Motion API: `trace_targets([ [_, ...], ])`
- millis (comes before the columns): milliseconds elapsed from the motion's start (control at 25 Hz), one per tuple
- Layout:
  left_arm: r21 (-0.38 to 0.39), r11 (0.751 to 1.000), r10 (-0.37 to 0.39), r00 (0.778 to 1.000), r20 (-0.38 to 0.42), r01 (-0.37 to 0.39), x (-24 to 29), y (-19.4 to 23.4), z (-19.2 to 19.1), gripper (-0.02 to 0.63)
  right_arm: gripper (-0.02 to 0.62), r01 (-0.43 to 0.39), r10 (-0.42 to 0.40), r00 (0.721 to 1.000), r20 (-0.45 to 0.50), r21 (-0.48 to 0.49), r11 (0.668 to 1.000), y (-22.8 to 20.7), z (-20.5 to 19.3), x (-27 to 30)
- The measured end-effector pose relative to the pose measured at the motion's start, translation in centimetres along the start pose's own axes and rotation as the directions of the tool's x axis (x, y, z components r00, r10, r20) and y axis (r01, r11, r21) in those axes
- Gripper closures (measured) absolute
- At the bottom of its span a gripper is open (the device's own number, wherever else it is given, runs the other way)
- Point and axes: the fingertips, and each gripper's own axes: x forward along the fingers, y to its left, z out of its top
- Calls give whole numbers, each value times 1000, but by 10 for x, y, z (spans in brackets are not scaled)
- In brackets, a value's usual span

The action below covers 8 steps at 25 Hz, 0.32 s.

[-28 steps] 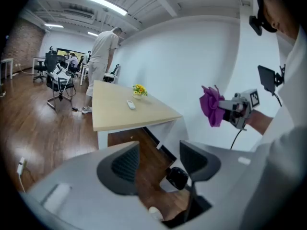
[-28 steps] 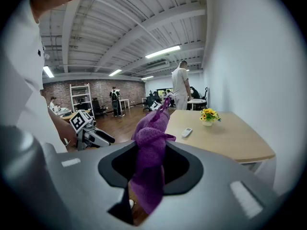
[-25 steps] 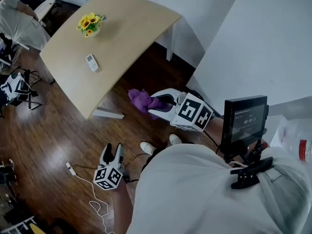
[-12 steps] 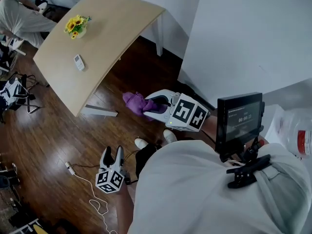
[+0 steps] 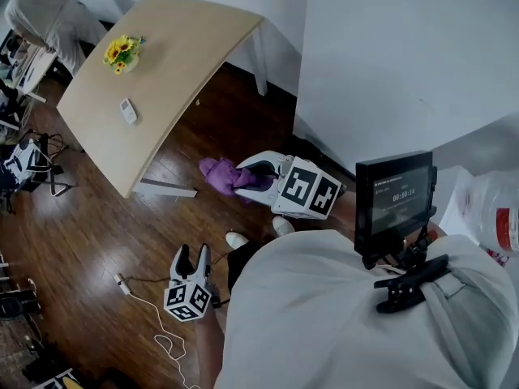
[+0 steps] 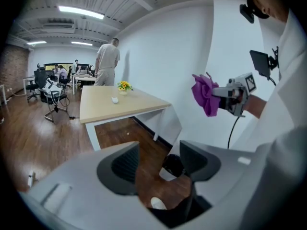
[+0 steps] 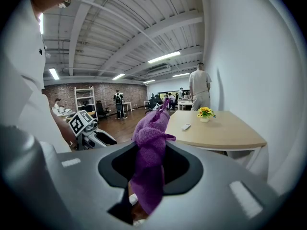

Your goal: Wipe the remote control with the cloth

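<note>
Though seemingly far from remote control [image 5: 128, 110] — cloth [image 5: 216, 173] clamped between right gripper [image 5: 246, 176] fingers; left gripper's [image 5: 189, 257] apart.

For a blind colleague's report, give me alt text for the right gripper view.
The right gripper clamps a crumpled purple cloth between its grey jaws. Beyond it, a light wooden table holds a small white remote control and a vase of yellow flowers.

Left gripper [image 5: 190, 255], white plastic with a marker cube at its rear, hangs low at the person's left side. Jaws apart, nothing between them. Right gripper [image 5: 246, 178], same build, is raised higher out front, jaws clamped on a purple cloth [image 7: 151, 138].
</note>
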Motion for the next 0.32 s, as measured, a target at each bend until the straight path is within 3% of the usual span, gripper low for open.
trace_targets([
  [320, 40, 998, -46, 999, -15, 46, 15, -15, 5, 328, 471, 23, -23, 1000, 2, 16, 1000, -3, -10, -16],
])
